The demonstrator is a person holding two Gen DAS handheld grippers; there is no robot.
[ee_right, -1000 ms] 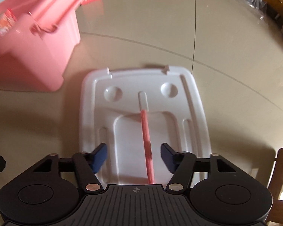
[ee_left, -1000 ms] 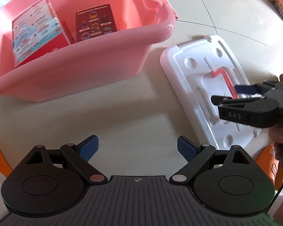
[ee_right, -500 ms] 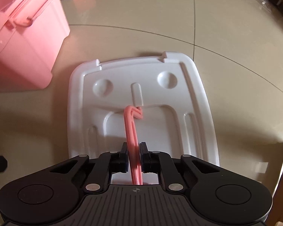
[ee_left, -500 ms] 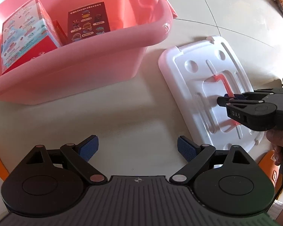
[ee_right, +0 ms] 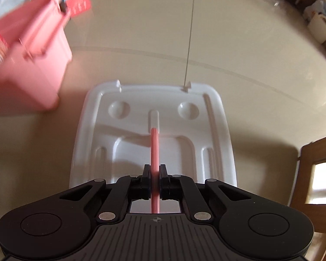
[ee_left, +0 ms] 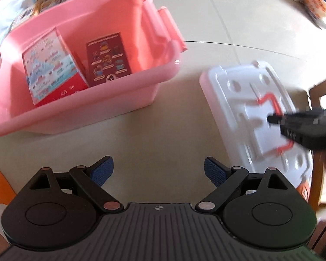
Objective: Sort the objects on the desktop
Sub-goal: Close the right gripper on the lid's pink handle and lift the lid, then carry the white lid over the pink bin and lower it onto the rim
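Beige tabletop (ee_right: pixel 239 43): right gripper (ee_right: pixel 155 181) clamped on pink handle (ee_right: pixel 154 150), left gripper (ee_left: pixel 158 171) agape (labels unreadable).

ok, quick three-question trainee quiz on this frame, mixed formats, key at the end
1. True or false: the right gripper is shut on the pink handle of the white lid.
2. Multiple choice: where do the two printed boxes sit? A) on the white lid B) inside the pink bin C) between the fingers of the left gripper
3. Fill in: the left gripper's jaws stand ____, with nothing between them.

Key: 1 true; 2 B; 3 open
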